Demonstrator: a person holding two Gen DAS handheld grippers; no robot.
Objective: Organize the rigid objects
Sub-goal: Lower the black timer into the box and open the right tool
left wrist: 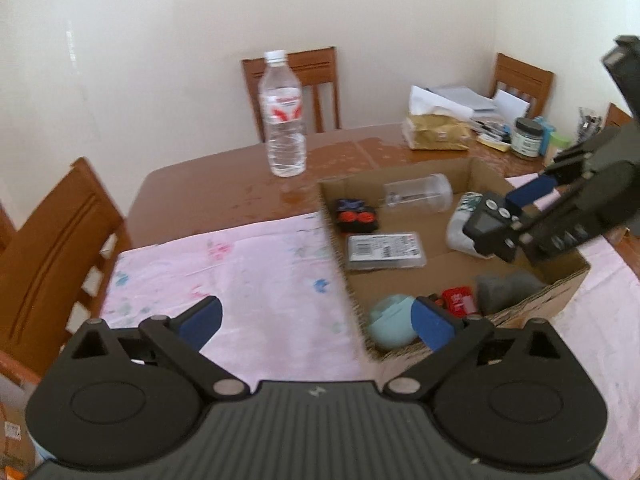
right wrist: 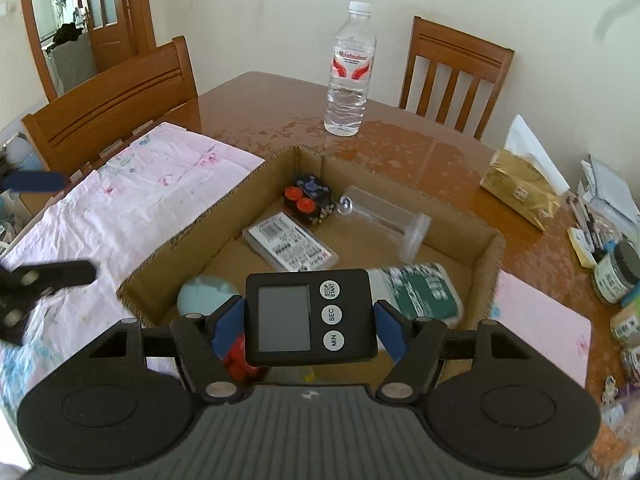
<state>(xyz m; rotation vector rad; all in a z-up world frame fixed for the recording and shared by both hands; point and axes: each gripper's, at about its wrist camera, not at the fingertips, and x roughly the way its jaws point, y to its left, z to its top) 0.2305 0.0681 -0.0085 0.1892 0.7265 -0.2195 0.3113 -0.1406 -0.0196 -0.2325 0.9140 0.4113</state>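
**Timer over the box: drop risks**

My right claw (right wrist: 310, 322) is clamped on the timer (right wrist: 310, 316), pads pinching its two short sides, screen up. It hangs above the near edge of the box (right wrist: 192, 236), not yet set down. My left claw (left wrist: 316, 320) stands wide apart with nothing between its fingers, over the pink cloth (left wrist: 240, 272) at the box's 9 o'clock side.

What I worry about:

- The grip is on smooth plastic edges only. If I tilt further, I judge the timer could pivot or slip out and fall on its screen.
- The floor of the box is crowded: a blue disc (right wrist: 204, 292) and a red item (right wrist: 238, 356) right under the timer, a green pack (right wrist: 424, 292) at 3 o'clock, a barcoded case (right wrist: 292, 248) at 12, and a clear jar (right wrist: 384, 220) lying on its side beyond. Releasing here likely lands the timer tilted on top of something.
- The jar could roll if bumped.
- Lowering straight down, my claw may catch the cardboard wall and shove the box along the counter (right wrist: 400, 152).
- The bottle (right wrist: 348, 76) stands well apart, so no threat there.
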